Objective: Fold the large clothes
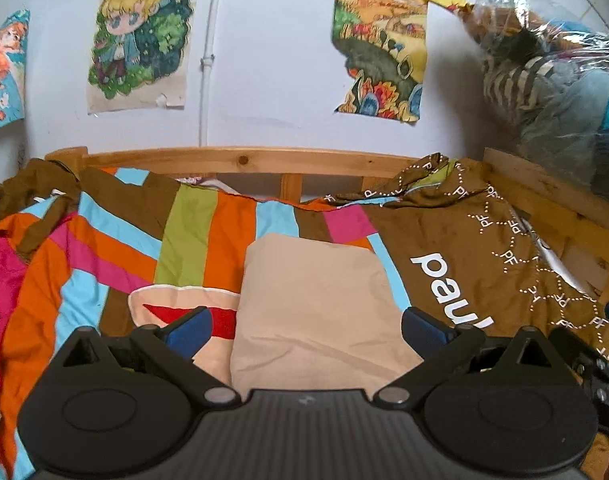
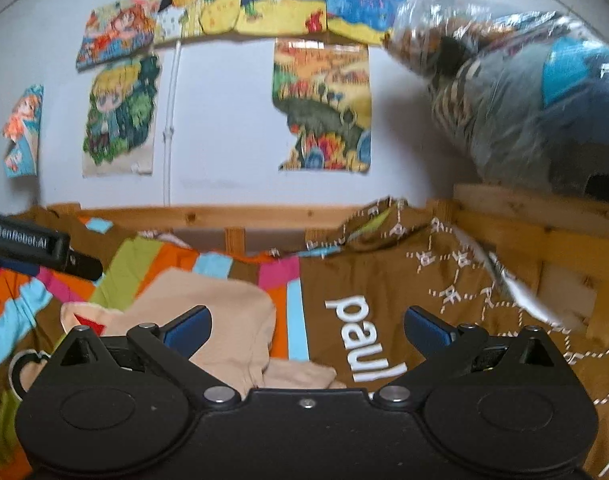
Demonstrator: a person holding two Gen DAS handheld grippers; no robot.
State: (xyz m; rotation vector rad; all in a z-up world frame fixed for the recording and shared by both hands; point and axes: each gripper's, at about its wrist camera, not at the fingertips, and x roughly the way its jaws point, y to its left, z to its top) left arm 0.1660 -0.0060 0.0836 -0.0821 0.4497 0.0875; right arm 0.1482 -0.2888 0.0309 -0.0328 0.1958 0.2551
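A beige garment (image 1: 316, 304) lies folded into a compact rectangle on the striped bedspread (image 1: 192, 232). It also shows in the right wrist view (image 2: 220, 320), with a loose beige edge near the camera. My left gripper (image 1: 304, 326) is open just above the near part of the garment, holding nothing. My right gripper (image 2: 306, 330) is open and empty, to the right of the garment, over the brown "paul" cloth (image 2: 384, 304). The left gripper's body (image 2: 32, 244) shows at the left edge of the right wrist view.
A wooden bed rail (image 1: 244, 160) runs along the far side against the wall with posters (image 1: 140, 36). A plastic bag of clothes (image 1: 552, 76) sits on the wooden frame at the right. A beige patch with a red shape (image 1: 184, 312) lies left of the garment.
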